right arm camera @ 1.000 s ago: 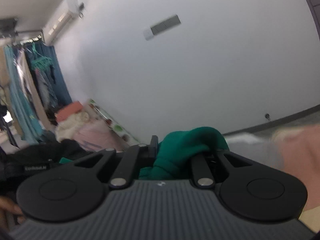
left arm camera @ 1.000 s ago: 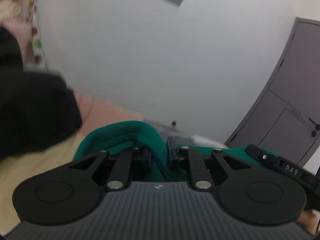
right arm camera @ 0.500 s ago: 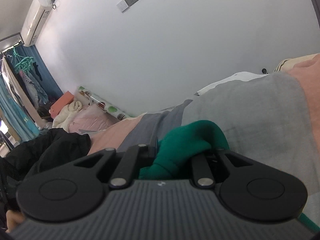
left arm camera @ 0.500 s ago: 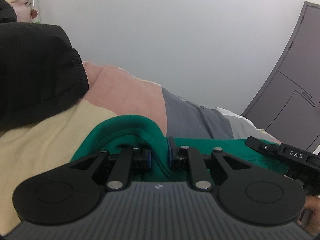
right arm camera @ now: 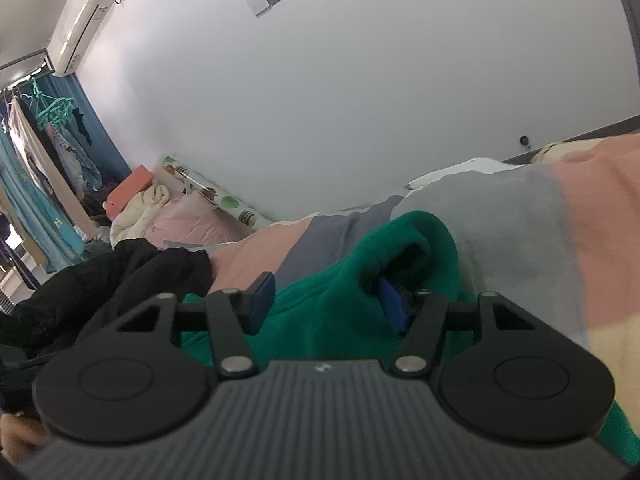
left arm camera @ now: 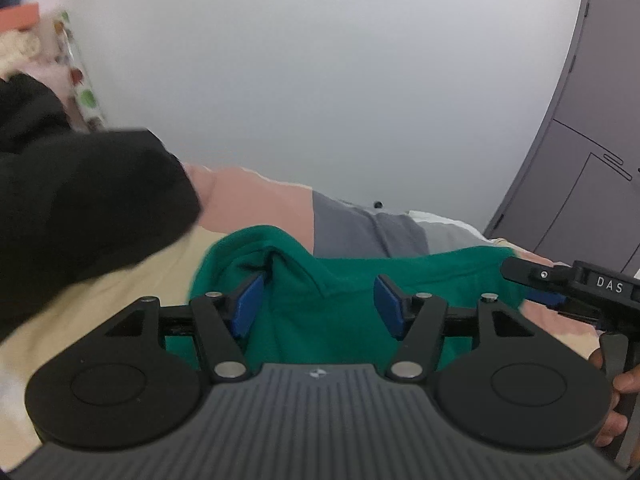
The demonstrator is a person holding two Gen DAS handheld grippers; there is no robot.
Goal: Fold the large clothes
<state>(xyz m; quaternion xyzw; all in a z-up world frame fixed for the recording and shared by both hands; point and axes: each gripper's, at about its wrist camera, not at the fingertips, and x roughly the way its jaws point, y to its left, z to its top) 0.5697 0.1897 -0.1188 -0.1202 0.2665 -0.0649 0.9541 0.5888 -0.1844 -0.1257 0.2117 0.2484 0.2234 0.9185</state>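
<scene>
1. The green garment (left arm camera: 320, 304) lies on the bed (left arm camera: 100, 300), on a cover of cream, pink and grey panels; a raised fold of it stands between the pads of each gripper.
2. The left gripper (left arm camera: 318, 300) has its jaws apart: the blue pads (left arm camera: 248, 304) stand clear on either side of the green ridge, not pressing it. The jaws have just been opening; half a second ago they were pinched together on that same fold.
3. The right gripper (right arm camera: 326, 302) is also spread. Its left pad (right arm camera: 262, 300) sits free beside the cloth, while the right pad is half hidden inside a rolled green hem (right arm camera: 416, 240), so contact on that side cannot be told, though nothing is squeezed. Its jaws too have just been opening, having been closed on the bunched green cloth before.
4. A black garment (left arm camera: 80, 208) lies on the bed to the left of the green one, near it; in the right wrist view it reaches up to the gripper's left arm.
5. In the left wrist view the other gripper's black body (left arm camera: 576, 284) shows at the right edge, with a person's fingers (left arm camera: 624, 380) around its handle.
6. Far left against the wall is a heap of bedding (right arm camera: 160, 216) with an orange box (right arm camera: 128, 188) on it; no container holds clothes here.
7. The view has tilted since the earlier frames, with more wall now showing above the bed.
</scene>
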